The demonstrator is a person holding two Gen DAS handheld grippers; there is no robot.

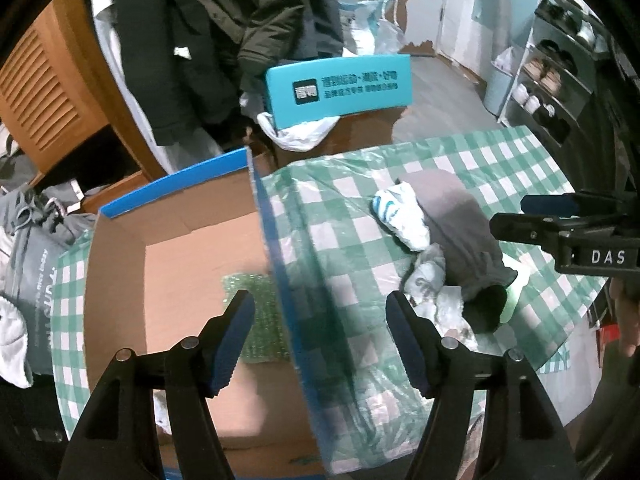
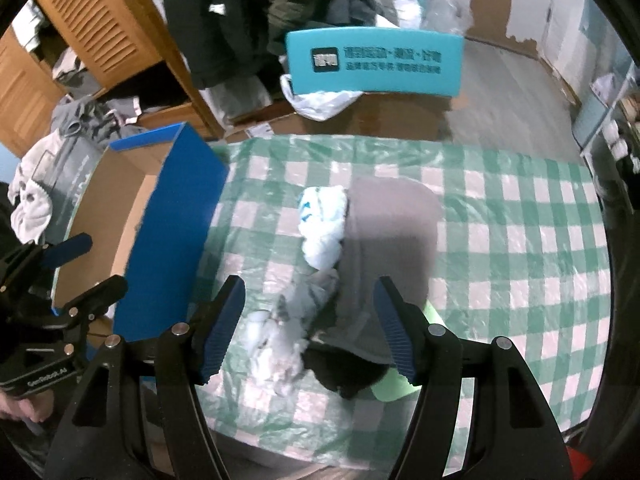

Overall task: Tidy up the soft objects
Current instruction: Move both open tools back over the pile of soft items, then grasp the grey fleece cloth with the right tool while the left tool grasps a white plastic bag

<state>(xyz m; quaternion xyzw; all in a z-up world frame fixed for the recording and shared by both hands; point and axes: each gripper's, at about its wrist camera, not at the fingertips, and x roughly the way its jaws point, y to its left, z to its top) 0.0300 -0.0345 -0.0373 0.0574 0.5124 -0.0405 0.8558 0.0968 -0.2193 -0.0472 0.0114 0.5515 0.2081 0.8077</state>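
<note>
A pile of soft things lies on the green checked tablecloth [image 2: 520,216]: a grey garment [image 2: 392,232], a white and blue cloth [image 2: 324,220], a grey-white crumpled cloth [image 2: 280,336], a black item [image 2: 344,372] and a light green piece [image 2: 396,388]. My right gripper [image 2: 310,330] is open and empty, just above the near end of the pile. My left gripper [image 1: 320,344] is open and empty, astride the blue wall [image 1: 280,264] of an open cardboard box [image 1: 176,272]. Green bubble wrap [image 1: 256,320] lies inside the box. The pile [image 1: 452,232] lies right of the left gripper.
A teal chair back [image 2: 374,64] stands behind the table. Dark coats [image 1: 224,32] hang at the back. A wooden cabinet [image 2: 96,36] and heaped clothes [image 2: 80,120] are at the left. A shoe rack [image 1: 552,76] stands at the right.
</note>
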